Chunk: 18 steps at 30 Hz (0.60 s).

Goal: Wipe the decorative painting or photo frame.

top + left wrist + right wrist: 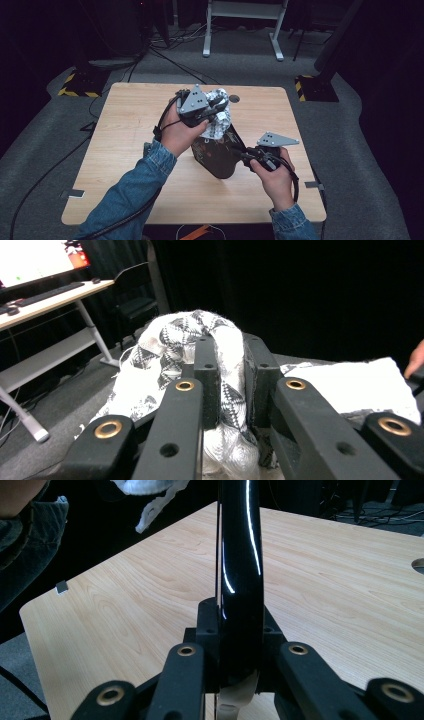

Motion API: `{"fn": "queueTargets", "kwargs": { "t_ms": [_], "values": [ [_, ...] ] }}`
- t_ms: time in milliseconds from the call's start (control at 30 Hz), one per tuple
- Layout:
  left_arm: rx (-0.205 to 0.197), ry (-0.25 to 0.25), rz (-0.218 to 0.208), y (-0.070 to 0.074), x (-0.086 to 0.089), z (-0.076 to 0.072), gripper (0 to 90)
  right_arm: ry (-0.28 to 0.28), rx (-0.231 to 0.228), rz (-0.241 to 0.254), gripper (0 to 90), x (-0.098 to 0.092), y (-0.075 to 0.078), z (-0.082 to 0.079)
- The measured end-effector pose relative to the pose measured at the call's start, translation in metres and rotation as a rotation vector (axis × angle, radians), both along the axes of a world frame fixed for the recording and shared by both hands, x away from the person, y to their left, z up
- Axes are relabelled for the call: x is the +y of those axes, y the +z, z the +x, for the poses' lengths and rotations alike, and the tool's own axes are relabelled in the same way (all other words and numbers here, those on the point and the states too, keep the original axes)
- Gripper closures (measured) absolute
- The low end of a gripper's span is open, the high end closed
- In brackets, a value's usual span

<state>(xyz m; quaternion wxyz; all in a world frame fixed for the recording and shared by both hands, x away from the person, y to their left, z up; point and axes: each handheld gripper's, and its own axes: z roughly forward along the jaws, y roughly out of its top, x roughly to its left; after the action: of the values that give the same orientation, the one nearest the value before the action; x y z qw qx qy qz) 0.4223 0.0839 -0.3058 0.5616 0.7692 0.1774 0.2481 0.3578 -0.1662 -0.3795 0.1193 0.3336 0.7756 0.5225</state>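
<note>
Gripping a black-and-white patterned cloth [218, 114], the left gripper [212, 107] holds it above the mouth of a glossy black bag [218, 152] standing mid-table; jaws nearly closed w/ fabric pinched between them, clear in the left gripper view [220, 360]. Right gripper [239, 151] clamps the bag's right rim; right gripper view shows jaws closed tight on the shiny black edge [240, 555]. Wooden table [125, 130] has wide bare room left, front and back; bag sits well apart from every edge. Right gripper view also shows a cable hole [419, 565] at far right, and a denim sleeve [30, 540] at upper left. Left gripper view adds a desk [47, 297] w/ keyboard in bkgd.
</note>
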Motion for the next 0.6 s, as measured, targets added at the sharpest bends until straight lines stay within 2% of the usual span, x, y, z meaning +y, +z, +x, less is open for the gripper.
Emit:
{"fn": "queueTargets", "kwargs": {
  "t_ms": [600],
  "values": [
    [0.0, 0.081, -0.019, -0.01, 0.016, 0.008, 80.1, 0.0, 0.0, -0.004, 80.0, -0.001, 0.0, 0.0]
  ]
}}
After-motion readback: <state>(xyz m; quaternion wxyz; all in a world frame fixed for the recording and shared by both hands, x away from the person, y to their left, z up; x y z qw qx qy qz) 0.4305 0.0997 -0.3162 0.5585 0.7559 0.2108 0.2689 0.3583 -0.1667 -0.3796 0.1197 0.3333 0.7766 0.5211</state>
